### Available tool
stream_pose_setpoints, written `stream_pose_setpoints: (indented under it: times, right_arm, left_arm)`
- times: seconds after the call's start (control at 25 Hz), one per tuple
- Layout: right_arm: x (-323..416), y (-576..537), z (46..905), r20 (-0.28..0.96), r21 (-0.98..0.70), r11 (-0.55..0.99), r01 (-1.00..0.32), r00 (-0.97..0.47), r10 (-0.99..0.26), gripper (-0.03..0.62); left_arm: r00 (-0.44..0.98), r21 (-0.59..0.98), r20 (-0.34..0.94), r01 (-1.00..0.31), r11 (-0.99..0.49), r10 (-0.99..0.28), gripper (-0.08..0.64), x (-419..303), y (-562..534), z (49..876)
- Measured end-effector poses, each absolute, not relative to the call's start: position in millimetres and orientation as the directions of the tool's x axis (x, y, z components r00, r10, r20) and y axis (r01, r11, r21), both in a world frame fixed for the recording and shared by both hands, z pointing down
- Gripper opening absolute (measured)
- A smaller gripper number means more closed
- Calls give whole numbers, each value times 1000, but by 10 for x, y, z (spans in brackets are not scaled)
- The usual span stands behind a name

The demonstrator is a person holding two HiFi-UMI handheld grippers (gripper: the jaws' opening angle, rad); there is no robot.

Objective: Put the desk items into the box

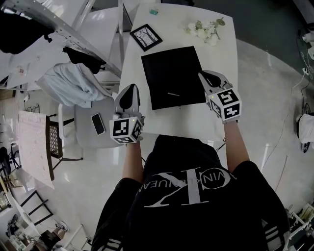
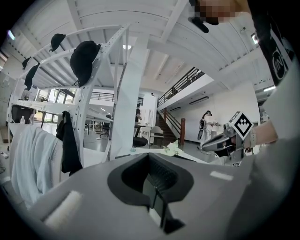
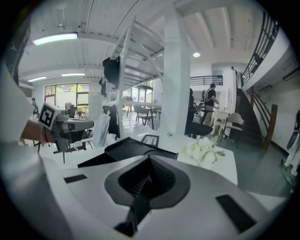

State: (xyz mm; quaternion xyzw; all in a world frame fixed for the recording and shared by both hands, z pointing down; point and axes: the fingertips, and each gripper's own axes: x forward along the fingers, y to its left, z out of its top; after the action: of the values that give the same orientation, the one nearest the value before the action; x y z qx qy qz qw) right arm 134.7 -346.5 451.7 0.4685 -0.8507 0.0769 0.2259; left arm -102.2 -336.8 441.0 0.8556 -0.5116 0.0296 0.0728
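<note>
A flat black box [image 1: 172,73] lies in the middle of the white desk [image 1: 223,49], with a small pale stick [image 1: 173,94] on its near part. Behind it are a black picture frame [image 1: 146,37], a bunch of white flowers [image 1: 203,30] and a small teal item [image 1: 154,11]. My left gripper [image 1: 130,89] hovers off the desk's left edge, shut and holding nothing. My right gripper [image 1: 207,76] is at the box's right edge, also shut and holding nothing. The right gripper view shows the box [image 3: 124,149], frame [image 3: 150,139] and flowers [image 3: 202,150] beyond its shut gripper [image 3: 146,176].
A phone [image 1: 98,123] lies on a grey seat left of the desk. A white garment [image 1: 73,83] and dark clothes hang from a white rack [image 1: 59,24] at the left. A folding chair [image 1: 54,142] stands on the glossy floor.
</note>
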Motion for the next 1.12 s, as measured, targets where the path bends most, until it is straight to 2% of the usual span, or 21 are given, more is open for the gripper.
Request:
stream_pose_setpoints:
  times: [0.36, 1.12]
  right_arm:
    - [1594, -3534, 4227, 355, 65, 460, -886, -410, -840, 15]
    - [1734, -3521, 3716, 178, 56, 395, -917, -380, -908, 15]
  left_arm:
    - [456, 78, 111, -890, -450, -883, 11, -1065, -3427, 4288]
    - [450, 41, 57, -893, -448, -891, 11, -1103, -3469, 3971]
